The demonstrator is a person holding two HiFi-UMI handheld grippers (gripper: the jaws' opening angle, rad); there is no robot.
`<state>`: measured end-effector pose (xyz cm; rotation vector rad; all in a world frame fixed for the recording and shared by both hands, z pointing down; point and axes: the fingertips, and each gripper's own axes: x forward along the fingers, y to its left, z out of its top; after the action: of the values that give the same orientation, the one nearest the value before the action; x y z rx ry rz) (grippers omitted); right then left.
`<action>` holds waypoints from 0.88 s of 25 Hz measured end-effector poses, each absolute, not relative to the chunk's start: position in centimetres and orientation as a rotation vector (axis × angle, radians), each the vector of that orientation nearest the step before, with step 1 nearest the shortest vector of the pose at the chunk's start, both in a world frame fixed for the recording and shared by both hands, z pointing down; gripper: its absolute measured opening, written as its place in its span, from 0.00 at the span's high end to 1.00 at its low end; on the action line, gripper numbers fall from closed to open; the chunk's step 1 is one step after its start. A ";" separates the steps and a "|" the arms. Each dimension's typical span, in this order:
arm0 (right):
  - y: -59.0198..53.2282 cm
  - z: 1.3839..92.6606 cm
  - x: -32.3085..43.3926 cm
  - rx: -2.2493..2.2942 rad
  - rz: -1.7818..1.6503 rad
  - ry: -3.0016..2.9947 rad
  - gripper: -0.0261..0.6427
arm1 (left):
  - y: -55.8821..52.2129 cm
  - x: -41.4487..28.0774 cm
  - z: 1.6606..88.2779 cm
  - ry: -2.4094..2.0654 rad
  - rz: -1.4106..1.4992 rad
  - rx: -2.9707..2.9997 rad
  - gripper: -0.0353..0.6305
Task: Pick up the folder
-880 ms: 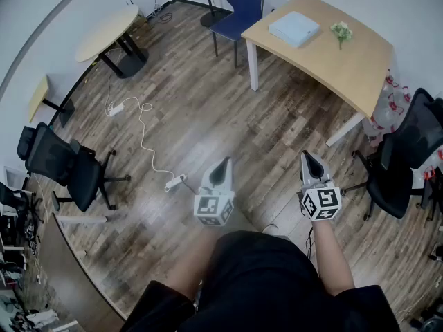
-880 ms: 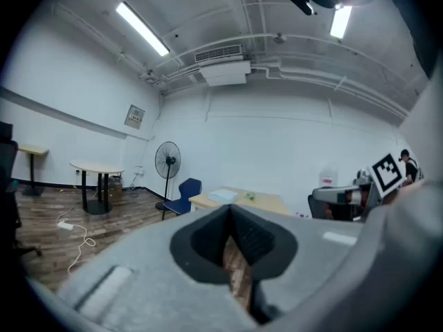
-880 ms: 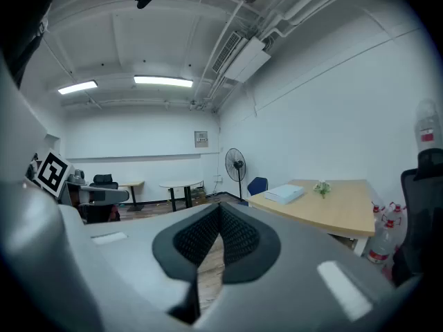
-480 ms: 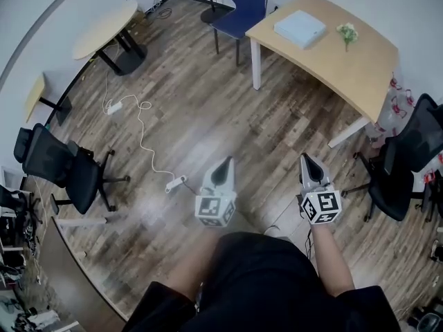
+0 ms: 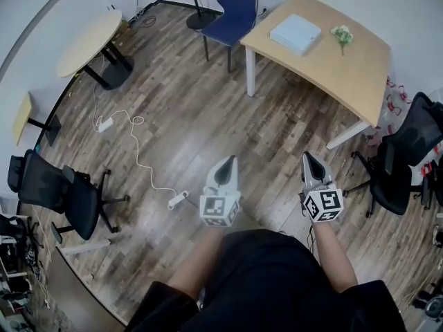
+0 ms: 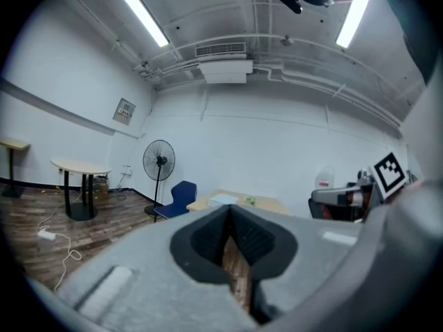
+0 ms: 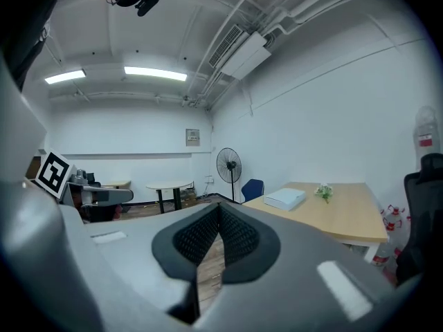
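A pale blue-white folder (image 5: 295, 33) lies flat on the light wooden table (image 5: 346, 68) at the far side of the room, beside a small sprig of flowers (image 5: 341, 34). The folder (image 7: 284, 198) also shows in the right gripper view and, small, as the folder (image 6: 223, 200) in the left gripper view. My left gripper (image 5: 229, 160) and right gripper (image 5: 306, 155) are held out over the wooden floor, well short of the table. Both are shut, jaws together with nothing between them.
A blue chair (image 5: 232, 11) stands at the table's left end with a fan (image 6: 158, 161) behind it. Black office chairs sit at right (image 5: 405, 151) and at left (image 5: 52, 189). A round table (image 5: 88, 41) and a white cable with power strip (image 5: 176, 200) lie to the left.
The view has shifted: table, chairs and cable sit slightly differently in the head view as the person steps forward. Both grippers keep their pose and stay shut.
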<state>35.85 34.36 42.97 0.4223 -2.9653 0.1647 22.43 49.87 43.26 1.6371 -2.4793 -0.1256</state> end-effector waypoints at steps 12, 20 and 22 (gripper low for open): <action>34.3 45.3 27.6 0.574 0.144 -2.868 0.96 | 49.0 10.2 43.4 -2.401 -0.147 1.734 0.94; 32.4 46.2 23.2 0.558 0.148 -2.859 0.96 | 47.5 6.6 44.6 -2.372 -0.177 1.699 0.94; 31.5 46.6 22.3 0.542 0.154 -2.862 0.96 | 46.3 5.9 45.1 -2.364 -0.159 1.697 0.94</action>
<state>22.30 31.53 46.64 0.5416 -2.8615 0.1544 5.92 46.31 45.11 1.6970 -2.3643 -0.1590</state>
